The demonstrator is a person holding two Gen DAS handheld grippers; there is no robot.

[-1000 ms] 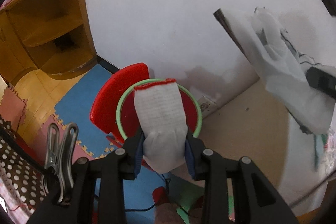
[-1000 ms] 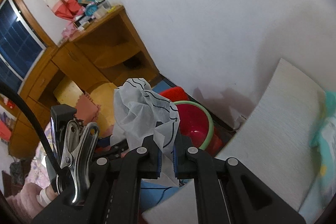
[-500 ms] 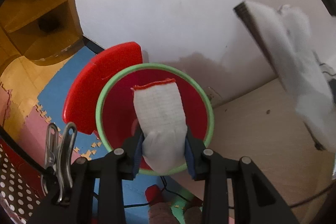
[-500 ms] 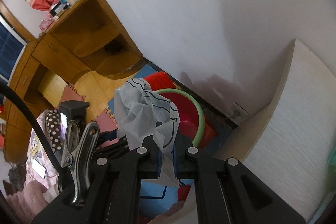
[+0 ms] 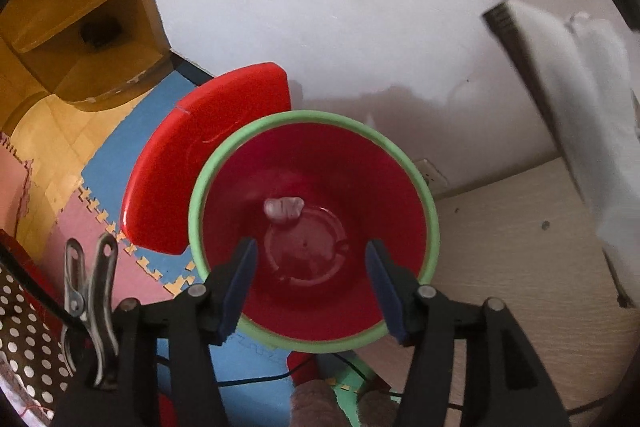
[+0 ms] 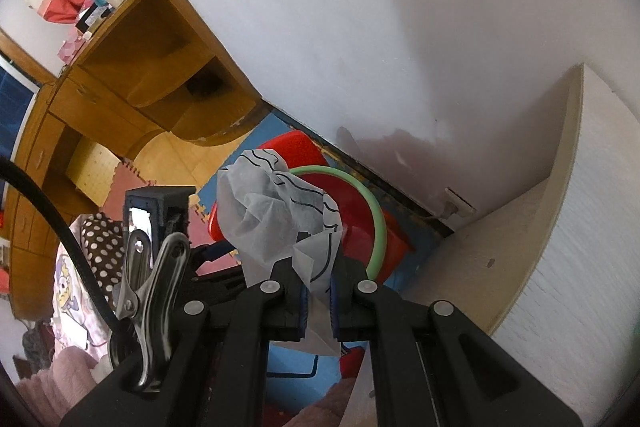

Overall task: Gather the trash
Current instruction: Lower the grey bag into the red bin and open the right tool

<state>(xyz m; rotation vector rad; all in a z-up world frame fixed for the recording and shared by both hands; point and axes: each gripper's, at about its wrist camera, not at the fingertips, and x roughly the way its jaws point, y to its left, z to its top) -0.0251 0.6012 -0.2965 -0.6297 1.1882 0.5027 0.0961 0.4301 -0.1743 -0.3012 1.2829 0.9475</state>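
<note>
The left hand-held gripper point(image 5: 312, 281) hangs directly over the round red plastic bin with the pale green rim point(image 5: 434, 223), which stands on the blue and pink foam floor mat point(image 5: 120, 163) against the white wall. Its jaws are opening and nothing is between them: the blue pads stand well apart with only the bin's red floor showing in the gap. On that floor lies a small pale crumpled wad point(image 5: 283, 211); it is blurred and tinted by the red plastic, so it is probably a scrap of trash already dropped in, though what it is made of cannot be told. The bin's flat red plastic lid point(image 5: 200, 155) lies just beside it on the mat, partly tucked under the rim, so the mouth is free.

One piece, then, looks delivered. The second is not yet: the right hand-held gripper point(image 6: 317, 301) is pressed together on a crumpled white tissue sheet with wavy dark lines point(image 6: 276, 219), pinching its lower fold while the rest billows above the fingers. From the right wrist view the tissue sits in front of and near the bin's green rim, beside the edge of the pale wood-grain counter point(image 6: 560, 247), but whether it is fully over the opening is hard to judge.

What is left, by my reading: bring the right hand over the bin's mouth, release the tissue, and perhaps replace the lid. Whether more trash waits elsewhere these views do not show.
</note>
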